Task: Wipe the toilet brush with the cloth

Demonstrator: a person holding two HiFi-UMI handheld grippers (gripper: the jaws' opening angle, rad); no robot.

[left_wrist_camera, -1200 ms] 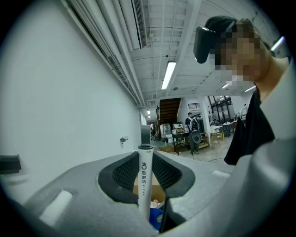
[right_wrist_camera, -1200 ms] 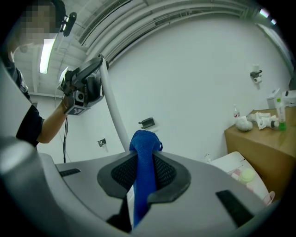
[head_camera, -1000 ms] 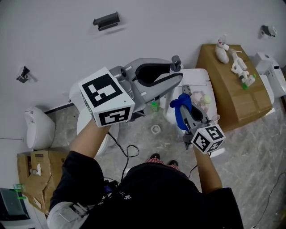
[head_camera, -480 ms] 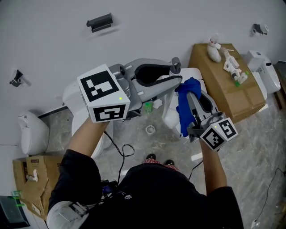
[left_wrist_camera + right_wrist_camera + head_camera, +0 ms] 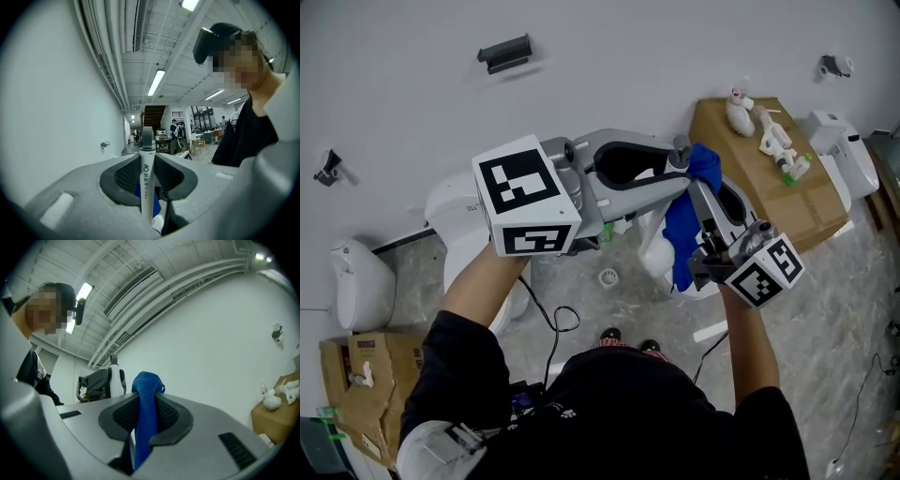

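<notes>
gripping the brush (image 5: 146, 183) by its white handle, the left gripper (image 5: 673, 165) is closed; the right gripper (image 5: 705, 195) clamps the blue cloth (image 5: 682, 234), its bunched end just beside the handle's grey tip.

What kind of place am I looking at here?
Probably a mock bathroom inside a large lab or workshop: a white toilet by the wall, a cardboard box on the floor, bare ceiling pipes overhead.
</notes>
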